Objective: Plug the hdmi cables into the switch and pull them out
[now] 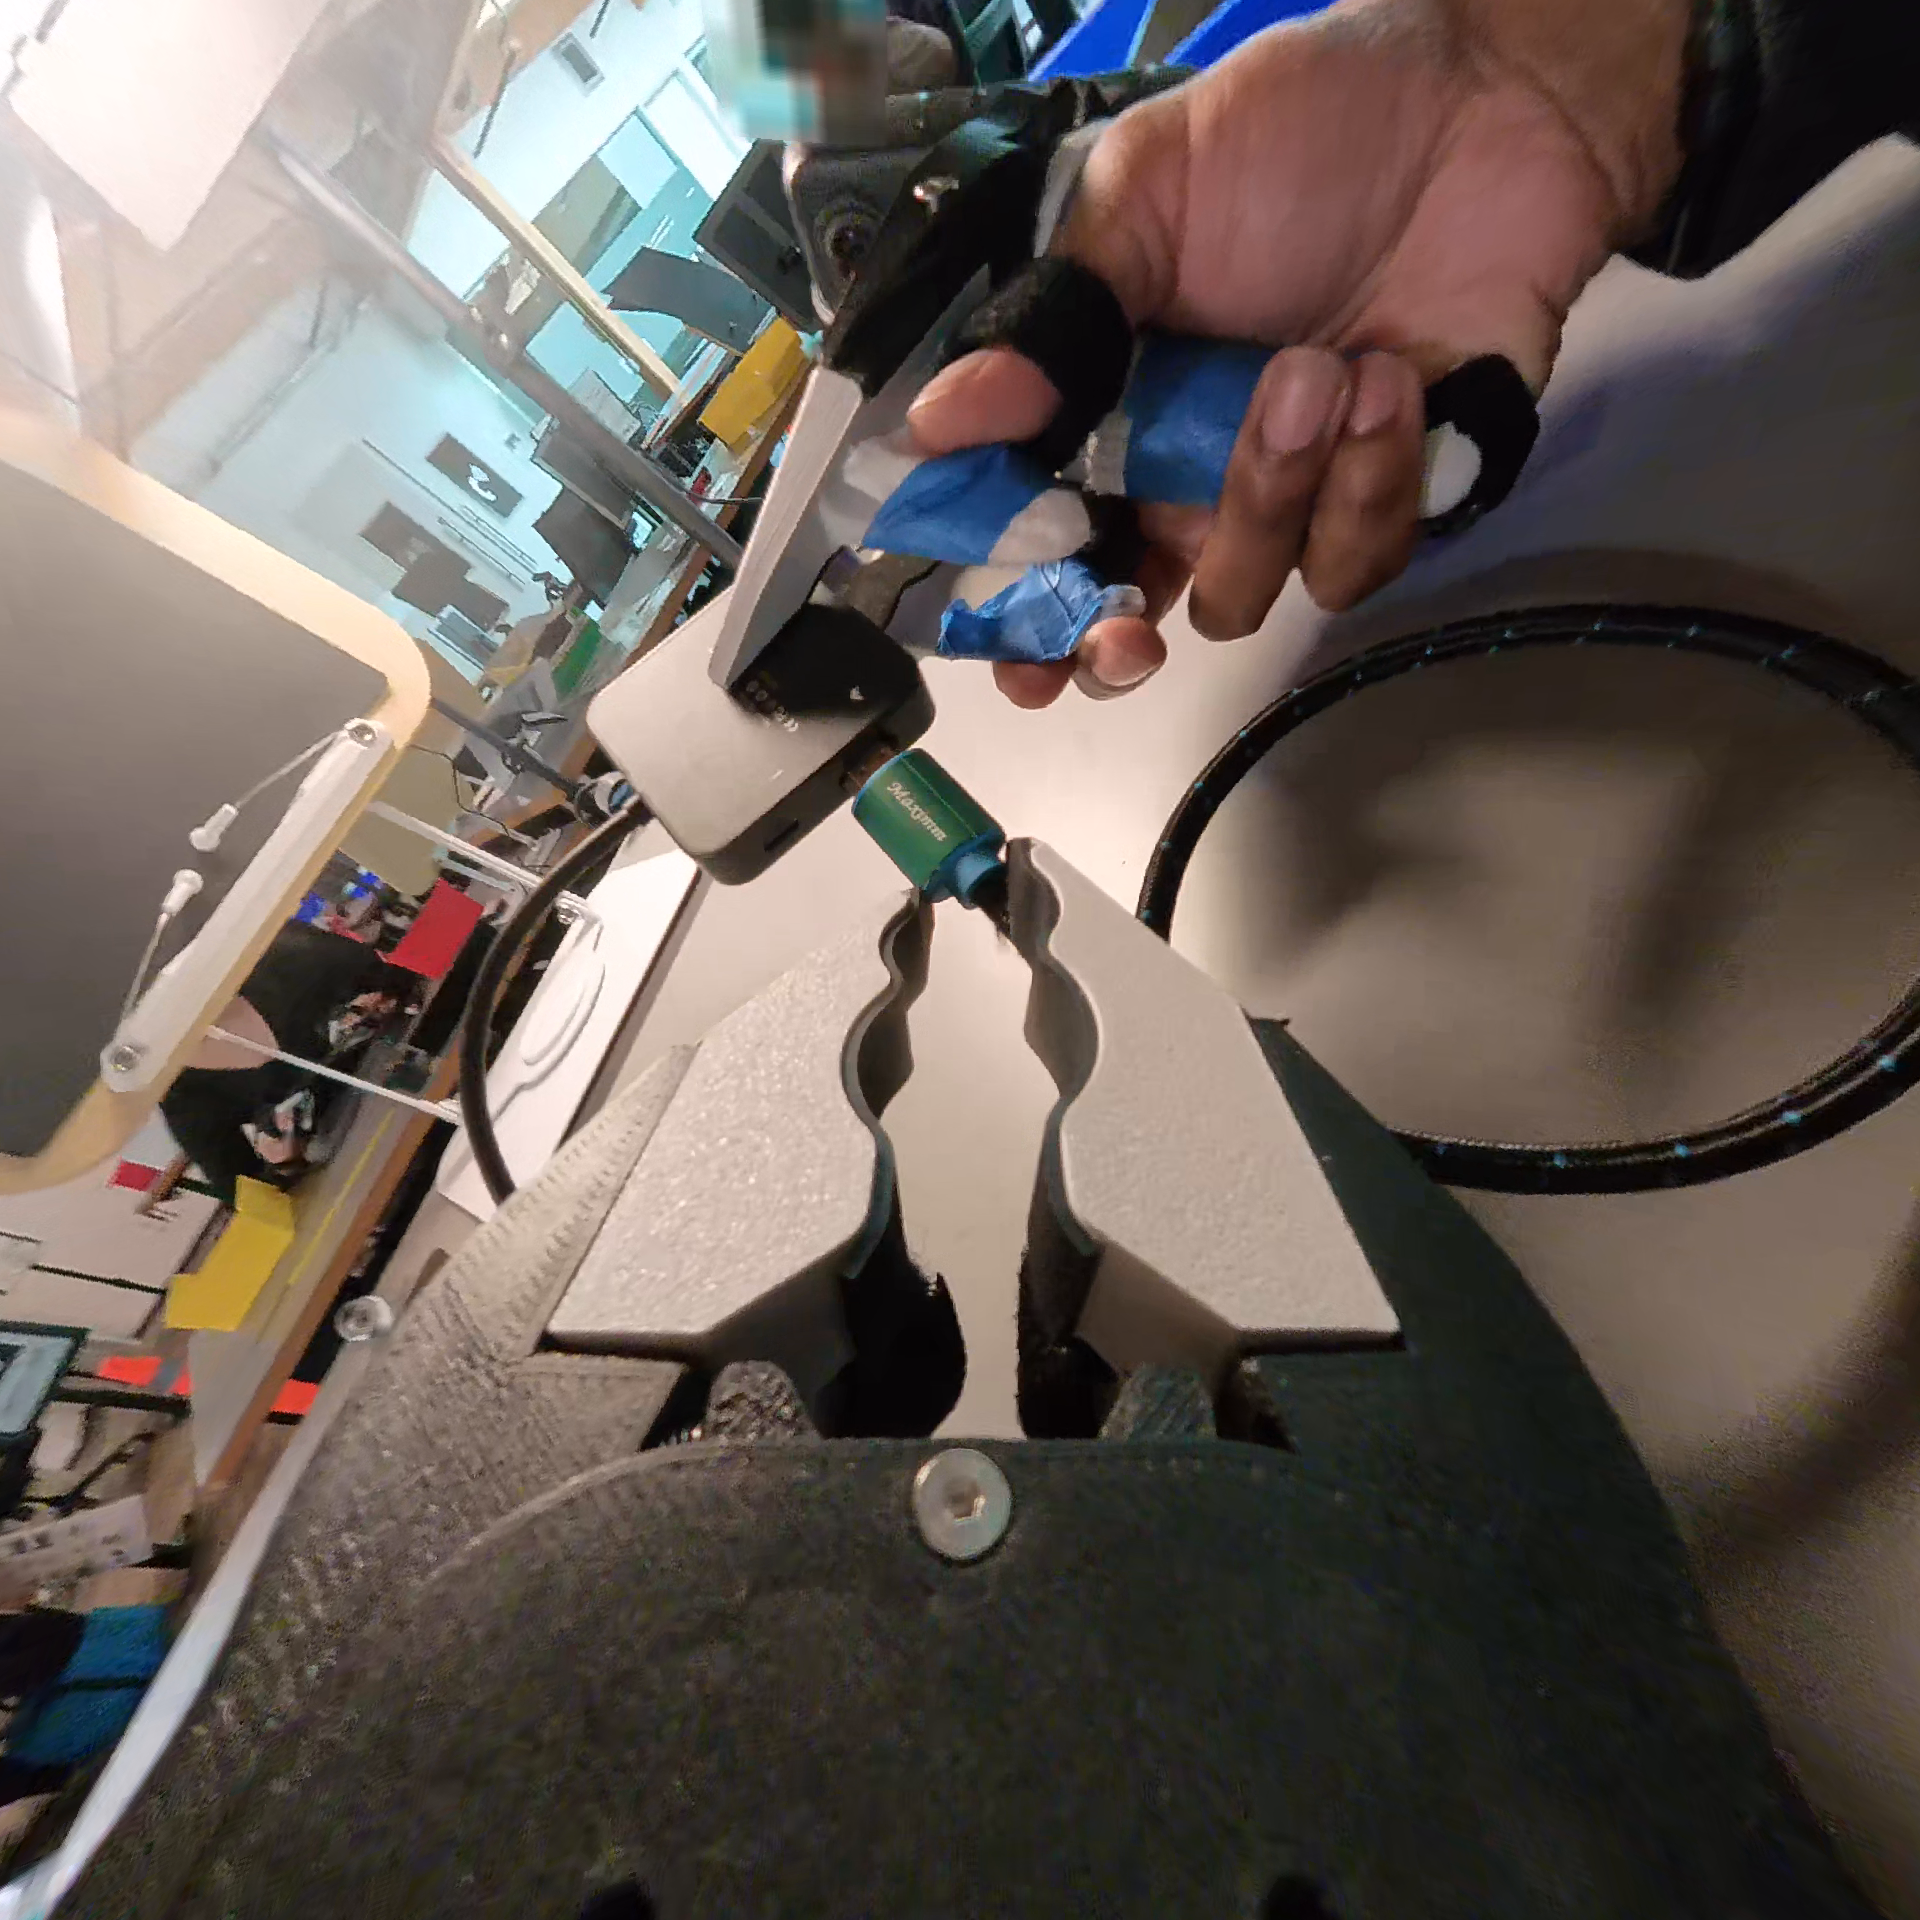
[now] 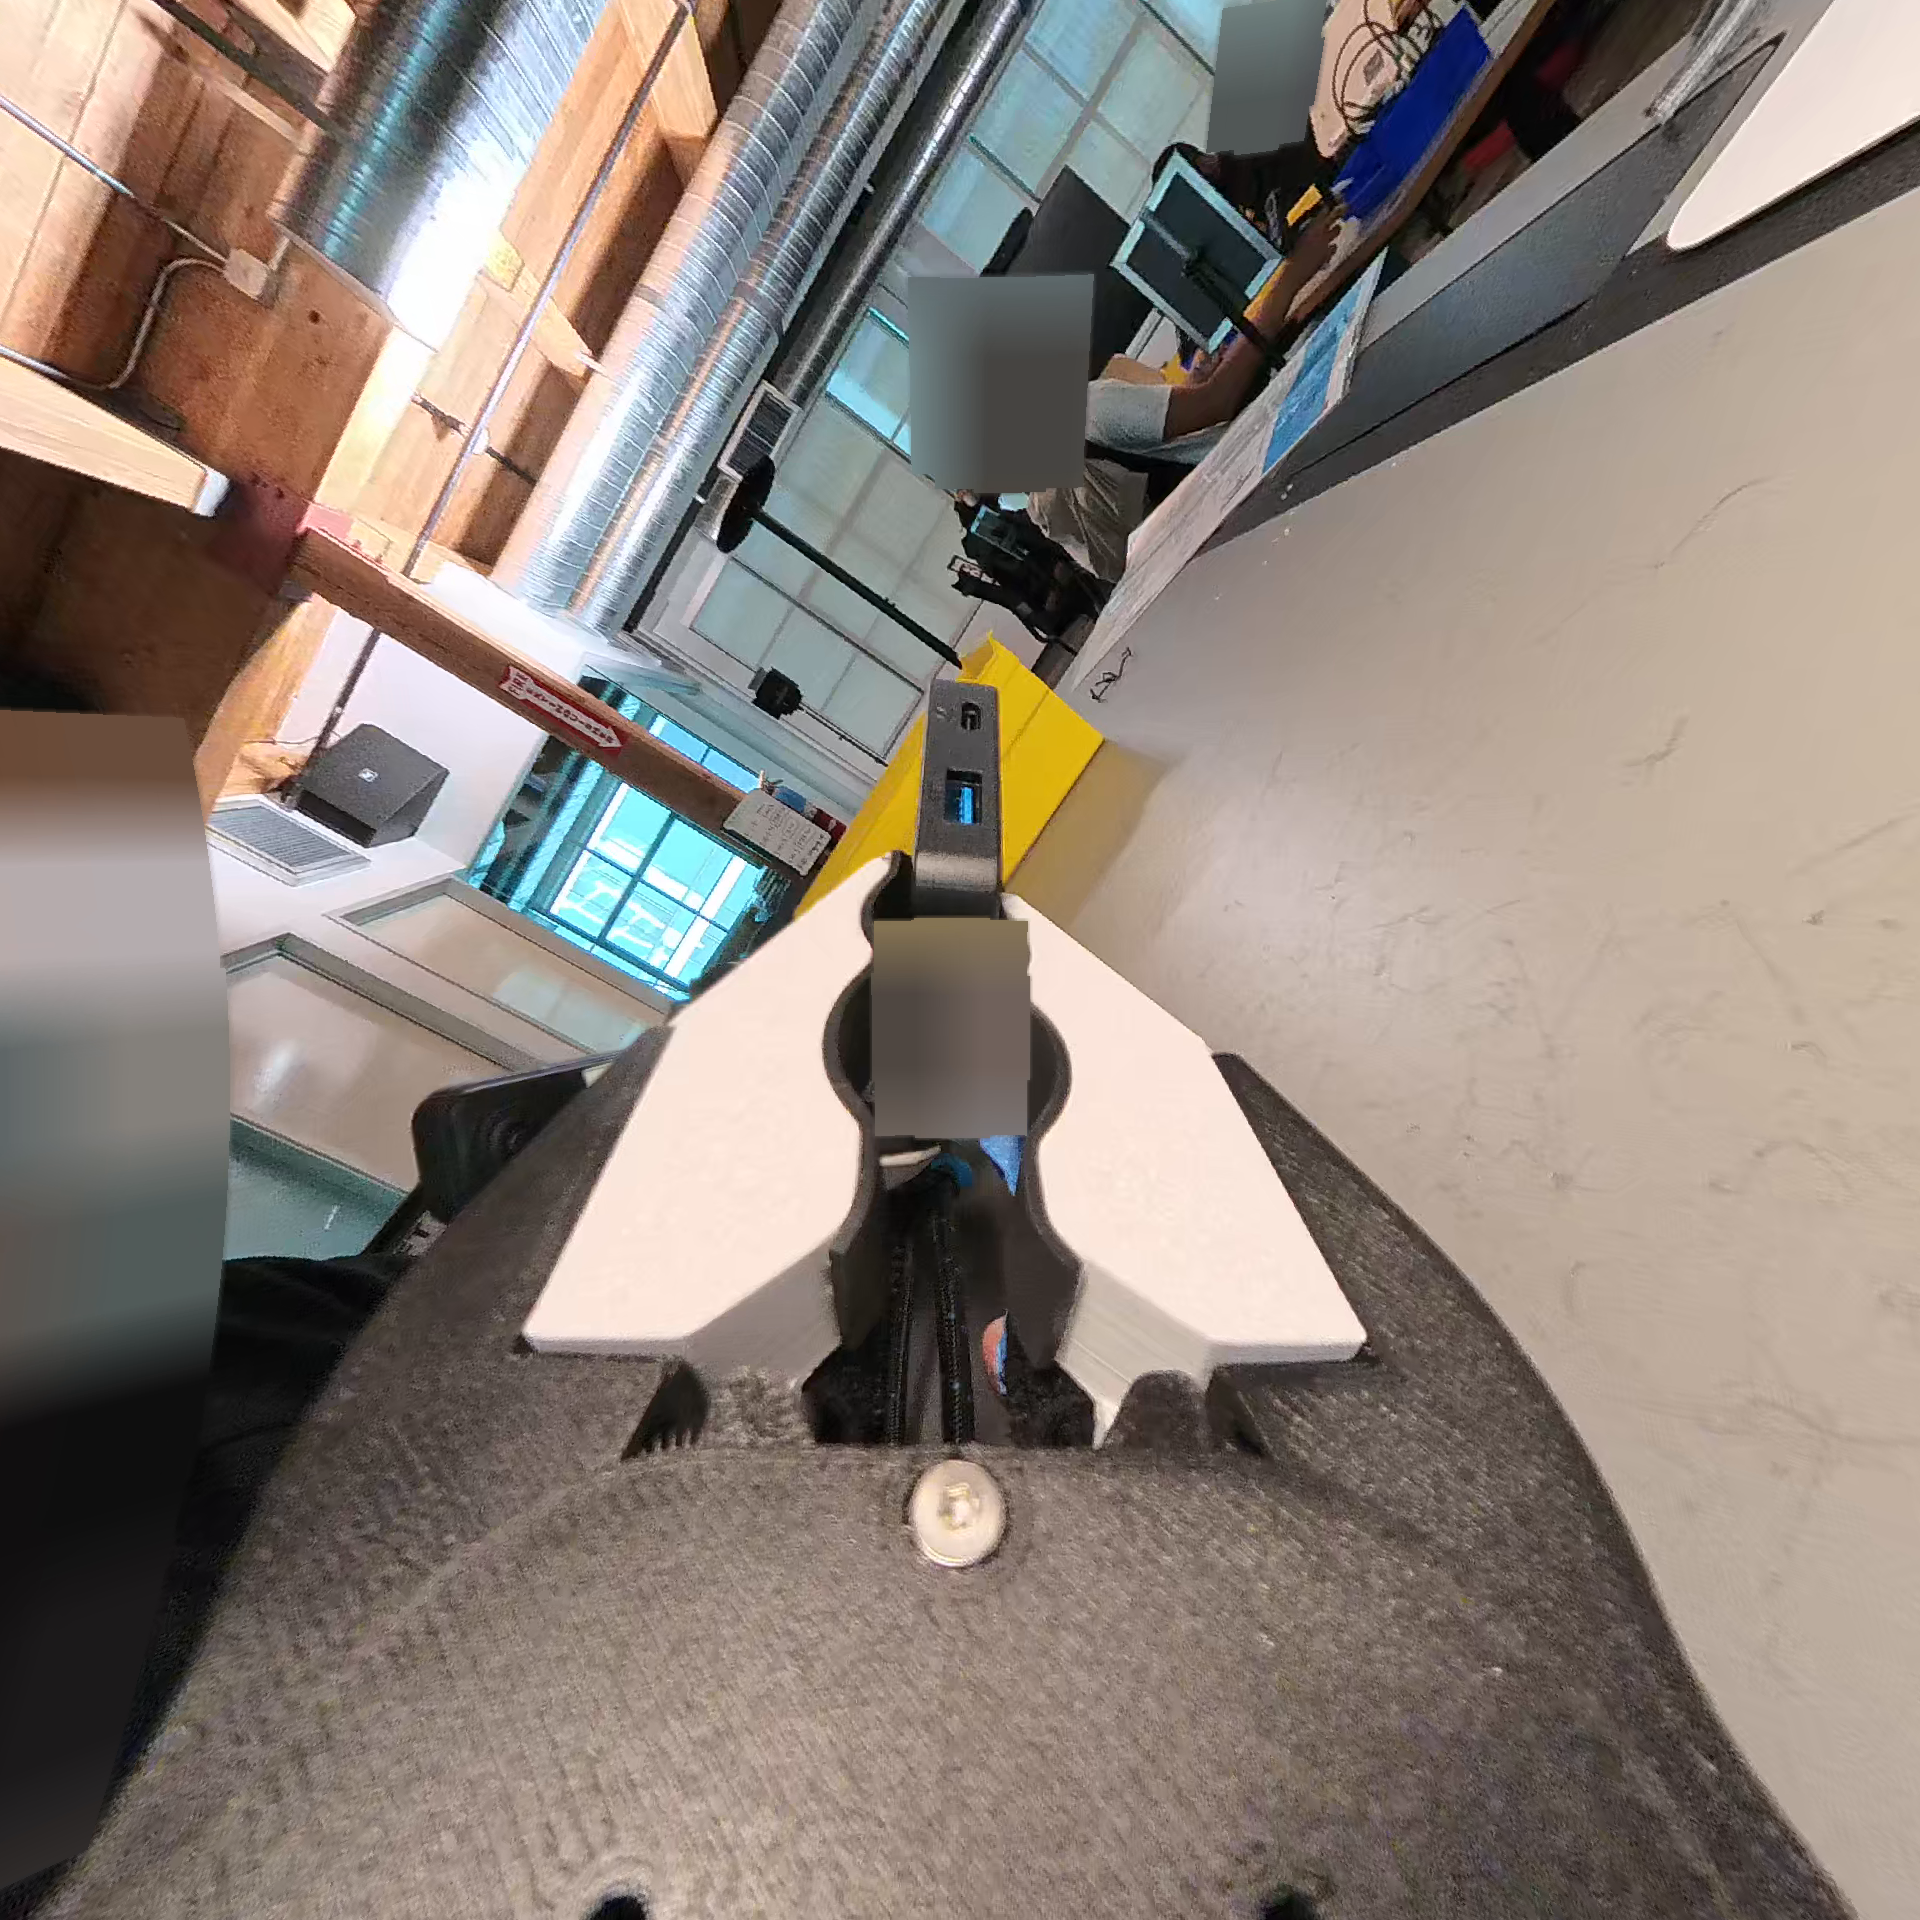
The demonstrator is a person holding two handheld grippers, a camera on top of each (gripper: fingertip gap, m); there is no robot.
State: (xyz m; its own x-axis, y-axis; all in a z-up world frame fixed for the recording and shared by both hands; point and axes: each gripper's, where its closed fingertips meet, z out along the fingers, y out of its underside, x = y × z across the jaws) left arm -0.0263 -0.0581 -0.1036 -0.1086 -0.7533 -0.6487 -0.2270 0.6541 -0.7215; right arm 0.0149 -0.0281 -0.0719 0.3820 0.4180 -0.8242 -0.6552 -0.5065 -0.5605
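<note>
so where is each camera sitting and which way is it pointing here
Left wrist view: sits on the left gripper, looking along its fingers at the green plug entering the switch; the right gripper and the person's hand show beyond.
Right wrist view: sits on the right gripper, looking edge-on at the switch clamped in its fingers, room behind.
Both show the switch and the pale table.

Your switch point(image 1: 748, 769) is dark grey with a black patch on top. The plug point(image 1: 928, 831) beside it is metallic green shading to blue. Its cable point(image 1: 1558, 1174) is black braid flecked with blue dots. Your gripper fingers point(image 1: 758, 1122) are pale grey on textured black bodies. Blue tape point(image 1: 1195, 426) wraps the far gripper's handle. The table point(image 2: 1507, 935) is off-white, scuffed.
</note>
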